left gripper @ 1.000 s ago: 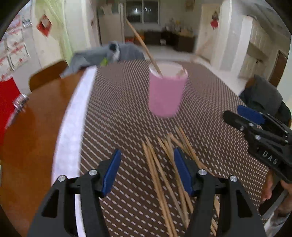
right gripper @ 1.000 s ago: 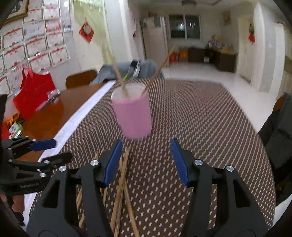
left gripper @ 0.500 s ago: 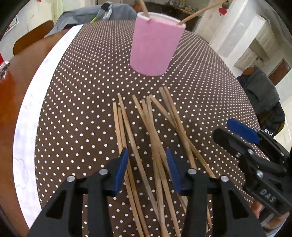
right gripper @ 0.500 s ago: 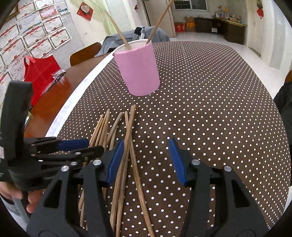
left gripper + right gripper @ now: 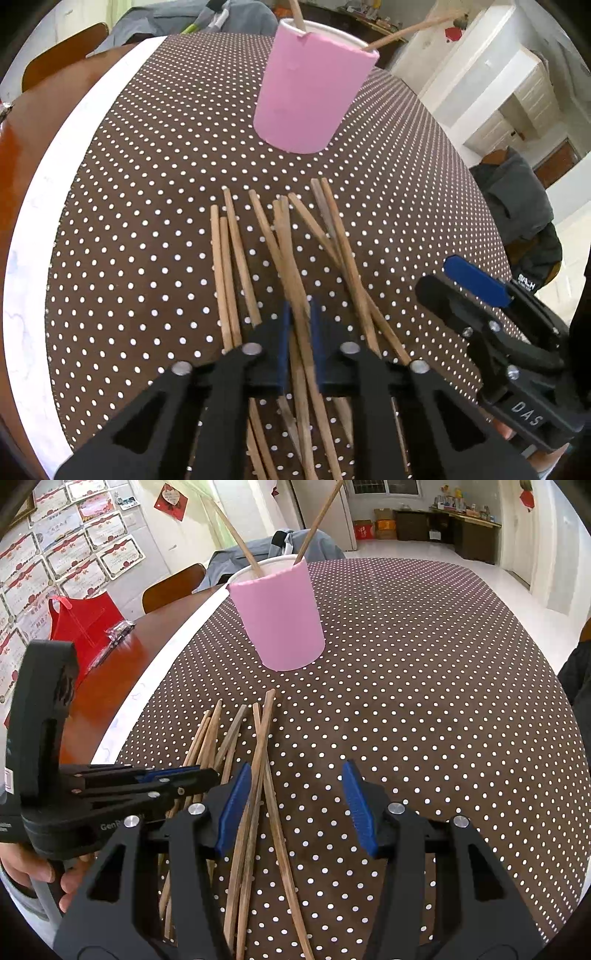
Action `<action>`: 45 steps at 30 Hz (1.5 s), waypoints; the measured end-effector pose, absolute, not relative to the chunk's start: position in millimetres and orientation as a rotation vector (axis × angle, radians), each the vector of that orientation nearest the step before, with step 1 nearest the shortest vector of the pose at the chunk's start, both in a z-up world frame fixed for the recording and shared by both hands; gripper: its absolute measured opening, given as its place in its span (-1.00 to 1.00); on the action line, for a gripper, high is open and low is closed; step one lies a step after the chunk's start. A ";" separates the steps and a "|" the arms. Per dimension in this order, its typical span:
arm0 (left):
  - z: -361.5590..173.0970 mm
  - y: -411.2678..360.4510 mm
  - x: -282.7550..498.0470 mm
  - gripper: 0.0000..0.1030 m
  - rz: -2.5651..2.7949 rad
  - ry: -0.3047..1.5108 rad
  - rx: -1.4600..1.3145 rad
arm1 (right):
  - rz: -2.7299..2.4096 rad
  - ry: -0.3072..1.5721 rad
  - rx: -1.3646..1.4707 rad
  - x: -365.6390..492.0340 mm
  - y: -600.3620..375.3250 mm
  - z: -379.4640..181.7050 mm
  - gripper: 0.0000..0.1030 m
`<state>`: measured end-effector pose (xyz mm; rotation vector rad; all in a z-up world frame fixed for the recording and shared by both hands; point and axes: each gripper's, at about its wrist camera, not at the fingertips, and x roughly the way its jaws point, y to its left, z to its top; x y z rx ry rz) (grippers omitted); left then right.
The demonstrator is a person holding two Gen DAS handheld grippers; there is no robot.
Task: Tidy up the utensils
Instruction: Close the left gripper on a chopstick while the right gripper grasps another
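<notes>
Several wooden chopsticks [image 5: 236, 258] lie in a loose pile on the brown dotted tablecloth, also in the right wrist view [image 5: 258, 760]. A pink cup [image 5: 310, 96] stands upright beyond them and holds two chopsticks; it also shows in the right wrist view [image 5: 280, 616]. My left gripper [image 5: 298, 332] is down on the pile, shut on a chopstick [image 5: 291, 266]. My right gripper [image 5: 295, 801] is open and empty, just right of the pile, its left pad [image 5: 232, 808] touching the outer sticks. Each gripper shows in the other's view: the right one [image 5: 480, 295], the left one [image 5: 177, 775].
The tablecloth [image 5: 424, 701] covers an oval table with a white border [image 5: 40, 184] and bare wood [image 5: 110, 672] at the left. A red bag [image 5: 85, 616] and a wooden chair [image 5: 173, 587] are at the left. Grey clothing [image 5: 524, 206] lies at the right edge.
My left gripper dropped onto the pile and closed from wide open onto a chopstick. The right gripper lowered toward the pile's right side and stayed open.
</notes>
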<state>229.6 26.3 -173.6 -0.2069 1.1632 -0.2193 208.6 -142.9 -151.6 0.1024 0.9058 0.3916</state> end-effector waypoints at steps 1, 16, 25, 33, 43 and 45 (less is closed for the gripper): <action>-172.0 26.6 229.9 -0.83 -0.221 1.163 -0.214 | 0.391 0.911 0.101 209.3 -142.6 -151.8 -0.01; -169.3 46.0 224.9 -0.85 -0.241 1.202 -0.281 | 0.453 1.061 0.050 238.5 -106.5 -159.3 -0.33; -172.2 70.6 217.4 -0.85 -0.263 1.208 -0.319 | 0.435 1.083 0.012 249.4 -88.7 -162.6 -0.68; -170.9 80.8 215.9 -0.85 -0.270 1.214 -0.336 | 0.447 1.081 0.021 251.9 -88.9 -162.3 -0.86; -167.1 78.3 214.9 -0.66 -0.248 1.216 -0.327 | 0.409 1.098 0.009 253.3 -86.7 -162.3 -0.85; -167.2 80.1 214.2 -0.65 -0.244 1.214 -0.332 | 0.404 1.096 0.006 253.6 -83.6 -161.5 -0.85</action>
